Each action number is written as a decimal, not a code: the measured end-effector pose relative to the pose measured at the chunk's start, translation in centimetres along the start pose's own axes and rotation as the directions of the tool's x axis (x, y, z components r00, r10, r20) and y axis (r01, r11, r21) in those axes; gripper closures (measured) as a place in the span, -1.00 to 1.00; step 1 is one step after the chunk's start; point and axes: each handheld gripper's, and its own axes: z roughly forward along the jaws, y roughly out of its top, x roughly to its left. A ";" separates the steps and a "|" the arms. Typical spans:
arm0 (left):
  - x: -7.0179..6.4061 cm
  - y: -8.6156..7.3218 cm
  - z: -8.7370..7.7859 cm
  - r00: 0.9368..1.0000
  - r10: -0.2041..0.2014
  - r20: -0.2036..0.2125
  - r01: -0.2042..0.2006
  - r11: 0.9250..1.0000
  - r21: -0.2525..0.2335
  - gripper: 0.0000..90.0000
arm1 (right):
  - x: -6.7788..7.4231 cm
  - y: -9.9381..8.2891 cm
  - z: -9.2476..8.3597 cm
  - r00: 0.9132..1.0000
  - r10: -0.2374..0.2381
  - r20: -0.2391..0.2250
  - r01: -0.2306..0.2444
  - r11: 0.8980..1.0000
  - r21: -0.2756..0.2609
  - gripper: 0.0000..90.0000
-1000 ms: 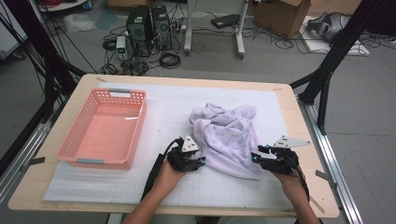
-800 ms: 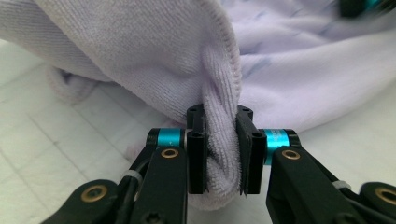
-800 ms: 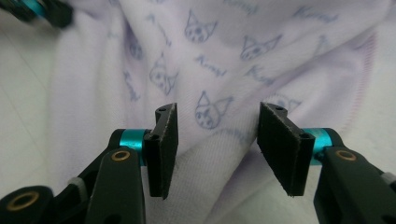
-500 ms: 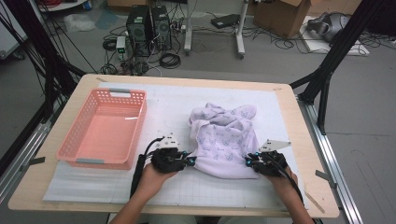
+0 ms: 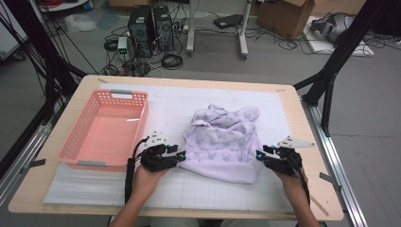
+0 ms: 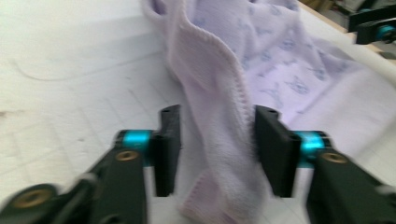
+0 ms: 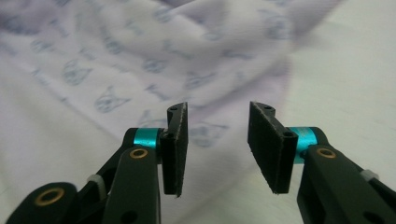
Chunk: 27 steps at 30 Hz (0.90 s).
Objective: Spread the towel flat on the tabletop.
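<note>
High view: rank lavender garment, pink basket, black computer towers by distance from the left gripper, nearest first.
From the left gripper:
1. Lavender garment, right beside it, its edge between the jaws.
2. Pink basket, just to its left on the table.
3. Black computer towers, on the floor beyond the table's far edge.

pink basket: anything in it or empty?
Empty. The high view shows the pink basket with a bare floor; the lilac cloth lies beside it on the white mat.

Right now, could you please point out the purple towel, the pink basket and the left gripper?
purple towel (image 5: 222, 142): high view, middle of the cloth.
pink basket (image 5: 70, 144): high view, left wall.
left gripper (image 5: 182, 155): high view, between its fingertips.
</note>
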 end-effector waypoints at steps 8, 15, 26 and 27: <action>-0.9 -0.1 1.6 0.997 0.079 0.022 -0.081 0.994 0.070 0.02 | -1.8 -1.3 0.7 0.998 0.049 0.047 -0.053 0.995 0.088 0.23; -0.9 -0.2 2.1 0.990 0.141 -0.022 -0.139 0.985 0.102 0.81 | -0.2 -1.4 2.2 0.999 0.043 0.014 -0.044 0.991 0.125 -0.08; 1.0 -0.2 0.8 0.995 0.026 -0.100 -0.023 0.999 0.034 0.83 | 1.7 0.6 2.5 0.980 -0.138 0.143 0.112 0.979 0.173 0.88; 1.0 -0.2 1.0 0.996 0.019 -0.090 -0.016 0.999 0.035 0.82 | 1.4 0.9 2.0 0.974 -0.135 0.182 0.104 0.980 0.170 0.88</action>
